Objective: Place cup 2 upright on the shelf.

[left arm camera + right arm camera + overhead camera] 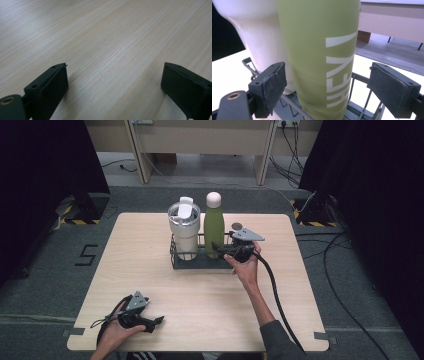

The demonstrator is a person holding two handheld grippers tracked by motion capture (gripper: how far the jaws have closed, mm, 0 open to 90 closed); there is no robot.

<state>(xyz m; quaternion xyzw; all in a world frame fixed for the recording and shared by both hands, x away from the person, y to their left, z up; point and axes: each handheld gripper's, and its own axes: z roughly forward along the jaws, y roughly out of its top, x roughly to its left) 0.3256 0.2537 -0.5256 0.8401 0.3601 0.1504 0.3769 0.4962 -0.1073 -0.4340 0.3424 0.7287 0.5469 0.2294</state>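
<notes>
A green bottle (214,227) with a pale cap stands in a black wire rack (192,264) at the middle of the table, right beside a white lidded tumbler (184,232). My right gripper (222,251) reaches in from the bottle's right side. In the right gripper view its jaws stand on either side of the green bottle (319,57), which carries white lettering. The right gripper (327,66) is open, its pads off the bottle. The tumbler (249,32) sits behind at the left, the rack's wires (362,82) below. My left gripper (157,321) rests open at the table's front left.
Pale wooden table (150,270); in the left gripper view the open gripper (115,65) has bare tabletop (112,37) between its jaws. A small dark round disc (236,225) lies behind the rack. The right gripper's cable (275,290) trails across the table's right half.
</notes>
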